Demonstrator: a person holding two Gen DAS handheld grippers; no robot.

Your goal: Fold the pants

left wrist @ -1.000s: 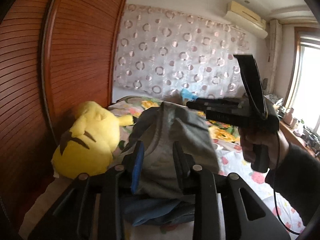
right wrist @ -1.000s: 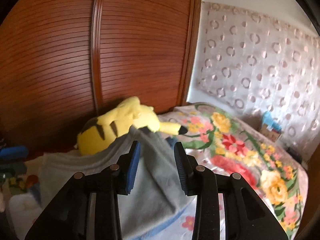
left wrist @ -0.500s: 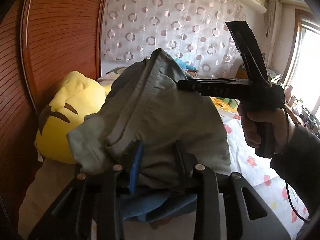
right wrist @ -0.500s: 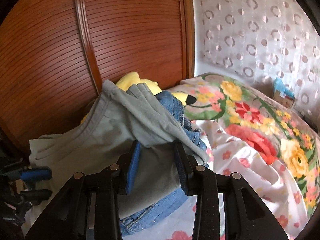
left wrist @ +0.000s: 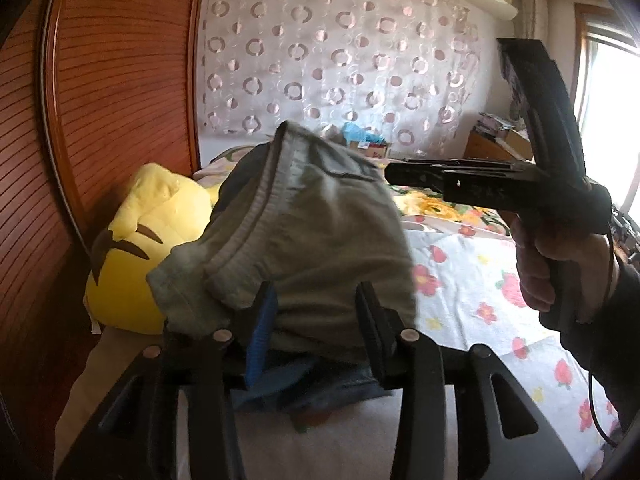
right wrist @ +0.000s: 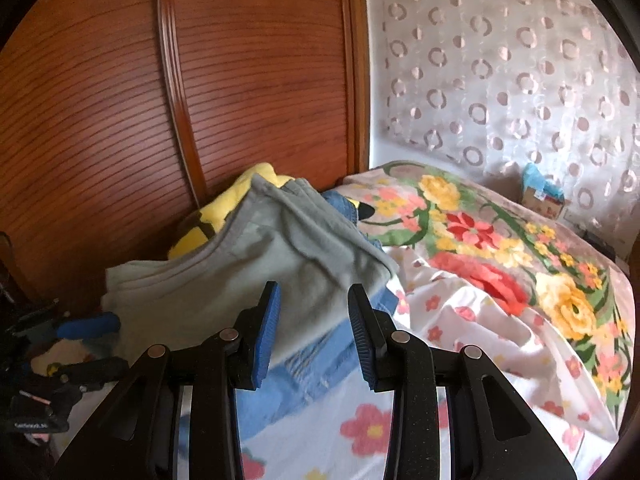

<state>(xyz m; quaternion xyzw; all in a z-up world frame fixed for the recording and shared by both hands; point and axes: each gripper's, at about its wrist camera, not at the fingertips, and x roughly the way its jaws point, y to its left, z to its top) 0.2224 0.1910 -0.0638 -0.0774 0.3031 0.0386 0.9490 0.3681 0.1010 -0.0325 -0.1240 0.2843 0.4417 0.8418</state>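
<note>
The bunched grey-green cotton pants [left wrist: 312, 240] sit on blue jeans [right wrist: 320, 360] near the yellow plush toy [left wrist: 140, 248], waistband running far-left. The left gripper [left wrist: 316, 316] is opening around the near hem; the right gripper [right wrist: 312, 332] stands parted, its pads apparently off the cloth.

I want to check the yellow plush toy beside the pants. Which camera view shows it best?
The left wrist view shows it best: the yellow plush toy lies against the wooden panel, with its dark markings clear. In the right wrist view the grey pants cover most of the toy; only a yellow part with dark marks shows behind them.
</note>
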